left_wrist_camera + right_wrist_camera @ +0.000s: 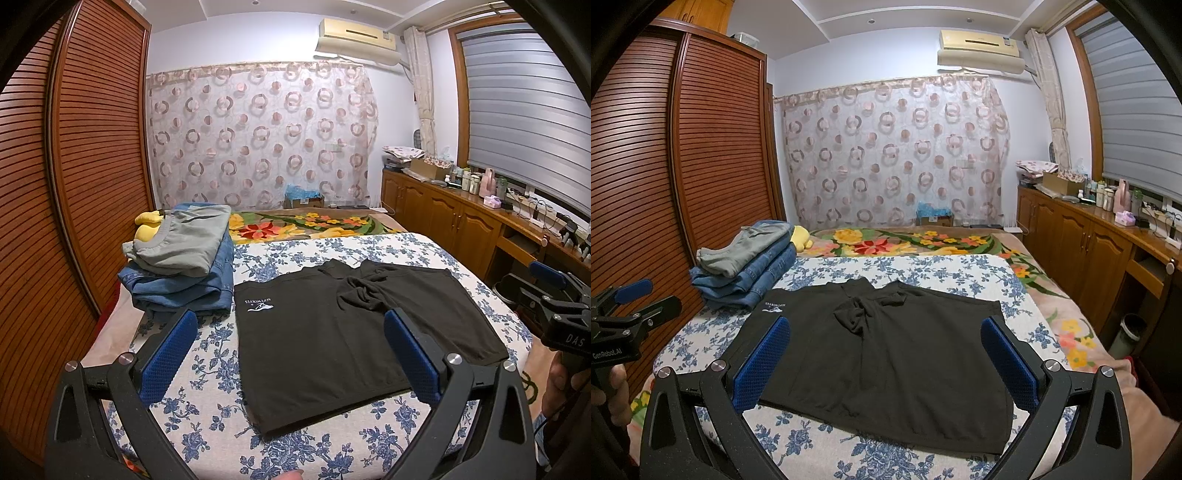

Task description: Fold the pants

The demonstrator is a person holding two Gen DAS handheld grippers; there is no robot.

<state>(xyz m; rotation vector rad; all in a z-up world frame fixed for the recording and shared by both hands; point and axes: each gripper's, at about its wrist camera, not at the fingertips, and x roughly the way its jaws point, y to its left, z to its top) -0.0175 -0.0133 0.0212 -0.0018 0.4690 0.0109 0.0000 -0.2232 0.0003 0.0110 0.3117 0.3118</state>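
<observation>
Black pants (332, 332) (886, 354) lie flat and folded on the blue-flowered sheet (207, 417) (820, 450), a small white logo near their left edge and bunched cloth at the far middle. My left gripper (291, 354) hovers open above their near left part, nothing between its blue pads. My right gripper (886, 362) hangs open over their near edge, also empty. Each gripper shows at the edge of the other's view: the right gripper (554, 306) and the left gripper (631, 302).
A stack of folded jeans (181, 288) (750, 273) topped by a grey garment (184, 240) sits at the left of the bed, a yellow plush (147, 225) behind it. A slatted wardrobe (74, 184) stands on the left, wooden cabinets (454, 218) on the right.
</observation>
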